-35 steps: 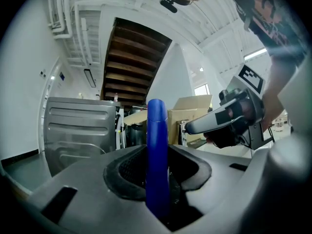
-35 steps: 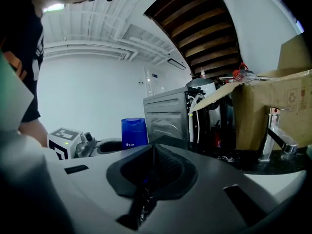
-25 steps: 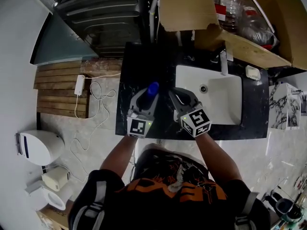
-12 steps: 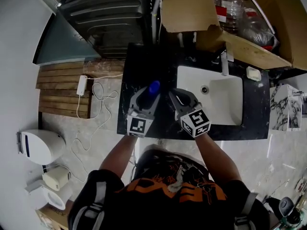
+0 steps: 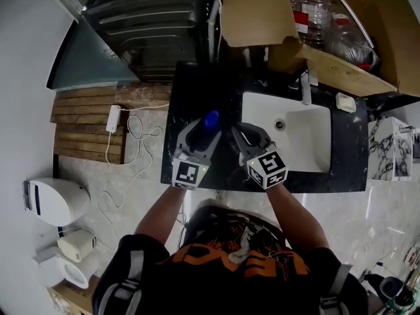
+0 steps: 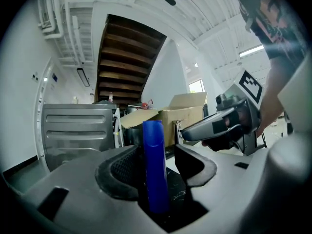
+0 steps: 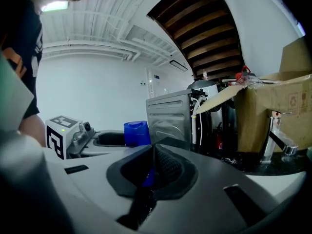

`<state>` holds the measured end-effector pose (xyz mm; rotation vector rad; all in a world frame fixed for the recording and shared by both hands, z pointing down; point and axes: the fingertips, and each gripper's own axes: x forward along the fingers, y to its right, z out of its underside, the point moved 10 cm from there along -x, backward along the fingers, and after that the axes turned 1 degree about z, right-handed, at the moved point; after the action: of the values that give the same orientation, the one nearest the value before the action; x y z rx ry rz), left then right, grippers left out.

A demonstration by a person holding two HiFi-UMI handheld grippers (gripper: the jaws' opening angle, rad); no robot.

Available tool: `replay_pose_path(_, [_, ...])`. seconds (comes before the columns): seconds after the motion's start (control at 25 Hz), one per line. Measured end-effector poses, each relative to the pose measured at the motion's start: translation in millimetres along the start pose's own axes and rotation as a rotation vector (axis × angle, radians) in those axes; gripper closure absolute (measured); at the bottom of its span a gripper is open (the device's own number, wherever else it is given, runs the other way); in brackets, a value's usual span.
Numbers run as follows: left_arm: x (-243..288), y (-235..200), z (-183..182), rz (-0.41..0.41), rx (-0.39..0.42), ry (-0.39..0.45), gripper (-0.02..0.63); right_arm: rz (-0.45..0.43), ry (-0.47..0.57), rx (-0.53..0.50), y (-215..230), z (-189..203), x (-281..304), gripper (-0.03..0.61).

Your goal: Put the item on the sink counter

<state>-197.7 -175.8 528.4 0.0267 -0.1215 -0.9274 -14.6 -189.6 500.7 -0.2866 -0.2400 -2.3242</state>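
The left claw point(image 5: 207, 128) is reaching over the black counter point(image 5: 187, 90), its jaws having just been opening and now standing wide around the single blue bottle point(image 5: 210, 118). The bottle is standing upright on the counter, long axis vertical, cap pointing up. Just beside it, the right claw point(image 5: 238, 128), second of two, is gripping nothing, jaws pressed together, left of the one white sink point(image 5: 305, 140).

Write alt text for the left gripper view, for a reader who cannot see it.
A blue bottle stands upright on the dark counter between the jaws of the left gripper, which have just been opening and stand wide. Behind it are a cardboard box and a grey metal appliance; the right gripper is at the right.
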Motion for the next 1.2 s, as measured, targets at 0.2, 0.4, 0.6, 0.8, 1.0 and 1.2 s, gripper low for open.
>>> replay_pose_path(0.2, [-6,-5,-24,-0.011,-0.003,0.047,0.365,-0.004,0.028,-0.008,-1,-10,-5,0.548])
replay_pose_path(0.4, [-11,-3,-51,-0.013,0.003,0.079,0.365,-0.008,0.068,-0.024,-3,-25,-17,0.548])
replay_pose_path(0.6, [-17,8,-86,0.004,0.013,0.088,0.367,-0.03,0.117,-0.061,-9,-48,-41,0.548])
replay_pose_path(0.8, [-29,22,-124,0.016,0.003,0.146,0.394,-0.049,0.193,-0.089,-13,-71,-75,0.548])
replay_pose_path(1.0, [-44,42,-154,0.036,-0.003,0.159,0.41,-0.032,0.259,-0.123,-14,-90,-118,0.548])
replay_pose_path(1.2, [-52,61,-158,0.016,0.005,0.113,0.458,-0.022,0.286,-0.142,-19,-96,-153,0.548])
